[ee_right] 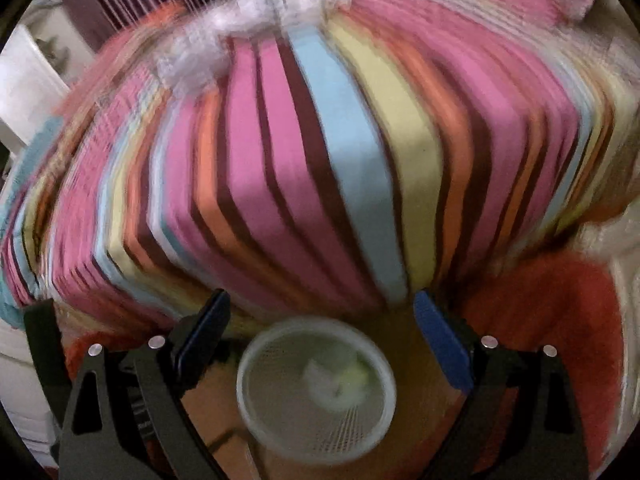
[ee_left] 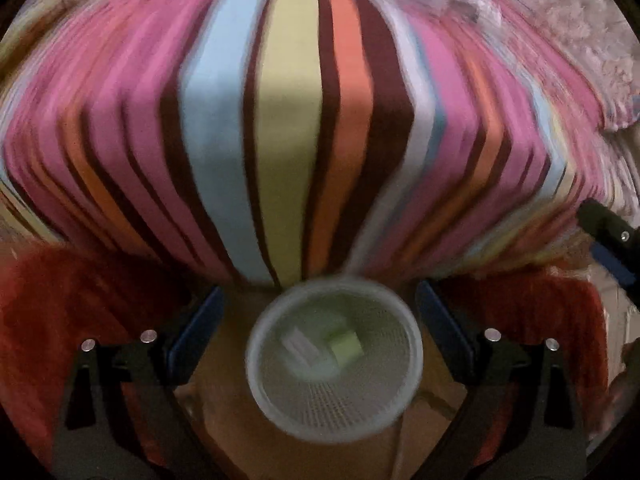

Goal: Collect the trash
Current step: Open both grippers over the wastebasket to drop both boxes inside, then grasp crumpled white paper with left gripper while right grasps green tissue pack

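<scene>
Left wrist view: both tongs, left tongs (ee_left: 318, 320) and right tongs (ee_right: 322, 324), agape and empty above mesh wastebasket (ee_left: 334, 412) holding paper scraps (ee_left: 320, 350); clear plastic wrapper (ee_right: 256, 12) on striped bed (ee_left: 288, 120) uncollected.

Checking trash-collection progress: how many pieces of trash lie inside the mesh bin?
2: a white piece left, a light green piece right, both on the mesh bin bottom. Blur may hide more.

Woven mesh wastebasket (ee_left: 334, 400) with smooth pale rim; matt striped cloth bedcover (ee_left: 288, 140); fuzzy red rug (ee_left: 80, 312); matt black plastic gripper arms with shiny metal pins (ee_left: 149, 335); crumpled paper scraps (ee_left: 308, 348) inside.
</scene>
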A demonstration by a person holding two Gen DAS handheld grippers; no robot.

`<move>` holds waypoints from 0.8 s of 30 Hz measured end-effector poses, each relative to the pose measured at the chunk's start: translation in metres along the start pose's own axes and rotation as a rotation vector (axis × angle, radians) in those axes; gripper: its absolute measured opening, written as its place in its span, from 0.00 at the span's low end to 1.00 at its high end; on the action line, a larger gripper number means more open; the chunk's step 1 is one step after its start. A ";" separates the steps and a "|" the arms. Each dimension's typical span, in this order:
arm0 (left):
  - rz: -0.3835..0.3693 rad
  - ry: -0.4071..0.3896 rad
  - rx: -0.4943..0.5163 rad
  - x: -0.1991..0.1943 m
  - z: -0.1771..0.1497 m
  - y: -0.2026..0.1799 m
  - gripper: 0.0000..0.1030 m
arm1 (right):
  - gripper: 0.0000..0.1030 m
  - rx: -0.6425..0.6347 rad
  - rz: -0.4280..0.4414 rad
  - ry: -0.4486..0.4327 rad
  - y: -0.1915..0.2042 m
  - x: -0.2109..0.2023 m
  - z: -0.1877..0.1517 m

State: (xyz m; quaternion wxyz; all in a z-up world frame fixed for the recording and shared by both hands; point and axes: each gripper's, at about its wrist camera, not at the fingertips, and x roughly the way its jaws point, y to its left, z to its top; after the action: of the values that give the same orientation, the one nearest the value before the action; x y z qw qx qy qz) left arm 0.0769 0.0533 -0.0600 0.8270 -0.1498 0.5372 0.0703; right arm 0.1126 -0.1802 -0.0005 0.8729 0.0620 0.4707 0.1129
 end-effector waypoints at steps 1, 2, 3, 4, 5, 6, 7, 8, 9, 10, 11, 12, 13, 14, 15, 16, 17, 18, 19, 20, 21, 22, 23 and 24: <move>-0.018 -0.043 -0.009 -0.010 0.007 0.001 0.91 | 0.86 -0.026 -0.023 -0.072 0.000 -0.011 0.007; -0.042 -0.078 -0.020 -0.018 0.014 0.003 0.91 | 0.86 -0.039 -0.039 -0.110 0.001 -0.014 0.011; -0.056 -0.106 -0.027 -0.025 0.019 0.003 0.91 | 0.86 -0.049 -0.053 -0.141 0.002 -0.017 0.014; -0.057 -0.146 -0.029 -0.033 0.029 0.001 0.91 | 0.86 -0.055 -0.064 -0.171 0.000 -0.017 0.019; -0.047 -0.169 -0.025 -0.036 0.034 -0.001 0.91 | 0.86 -0.051 -0.067 -0.183 -0.001 -0.016 0.023; -0.031 -0.195 -0.014 -0.039 0.041 -0.003 0.91 | 0.86 -0.047 -0.066 -0.188 -0.002 -0.017 0.030; -0.004 -0.230 0.009 -0.043 0.050 -0.007 0.91 | 0.86 -0.038 -0.061 -0.192 -0.005 -0.013 0.037; 0.023 -0.262 0.036 -0.044 0.058 -0.014 0.91 | 0.86 -0.029 -0.063 -0.195 -0.007 -0.009 0.044; 0.053 -0.301 0.073 -0.046 0.068 -0.021 0.91 | 0.86 -0.027 -0.062 -0.196 -0.008 -0.008 0.048; 0.072 -0.325 0.096 -0.048 0.077 -0.025 0.91 | 0.86 -0.028 -0.052 -0.198 -0.007 -0.006 0.055; 0.077 -0.338 0.109 -0.047 0.085 -0.030 0.91 | 0.86 -0.032 -0.046 -0.198 -0.006 -0.006 0.063; 0.067 -0.347 0.116 -0.045 0.095 -0.034 0.91 | 0.86 -0.036 -0.043 -0.199 -0.008 -0.005 0.068; 0.053 -0.348 0.116 -0.042 0.102 -0.038 0.91 | 0.86 -0.038 -0.037 -0.200 -0.007 -0.001 0.079; 0.047 -0.345 0.113 -0.040 0.110 -0.040 0.91 | 0.86 -0.038 -0.026 -0.193 -0.007 0.006 0.089; 0.043 -0.341 0.110 -0.034 0.121 -0.045 0.91 | 0.86 -0.036 -0.012 -0.179 -0.007 0.013 0.100; 0.038 -0.339 0.111 -0.031 0.127 -0.050 0.91 | 0.86 -0.036 -0.002 -0.171 -0.009 0.014 0.105; 0.036 -0.338 0.114 -0.030 0.128 -0.056 0.91 | 0.86 -0.035 0.009 -0.158 -0.010 0.020 0.115; 0.038 -0.338 0.121 -0.027 0.133 -0.061 0.91 | 0.86 -0.037 0.008 -0.154 -0.009 0.024 0.121; 0.044 -0.337 0.135 -0.021 0.142 -0.066 0.91 | 0.86 -0.044 0.003 -0.151 -0.008 0.030 0.129; 0.048 -0.336 0.145 -0.018 0.144 -0.070 0.91 | 0.86 -0.053 -0.008 -0.142 -0.007 0.038 0.137; 0.055 -0.335 0.157 -0.015 0.148 -0.074 0.91 | 0.86 -0.058 -0.013 -0.134 -0.006 0.043 0.143; 0.060 -0.335 0.171 -0.010 0.155 -0.078 0.91 | 0.86 -0.063 -0.015 -0.122 -0.006 0.050 0.150; 0.059 -0.337 0.177 -0.008 0.158 -0.078 0.91 | 0.86 -0.070 -0.018 -0.109 -0.005 0.058 0.157; 0.055 -0.338 0.182 -0.005 0.162 -0.080 0.91 | 0.86 -0.077 -0.022 -0.110 -0.004 0.064 0.161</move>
State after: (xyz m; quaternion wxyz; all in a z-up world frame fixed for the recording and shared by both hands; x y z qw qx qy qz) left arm 0.2371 0.0304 0.0196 0.9134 -0.0460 0.3987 0.0681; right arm 0.2817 -0.1680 0.0354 0.9003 0.0293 0.4181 0.1175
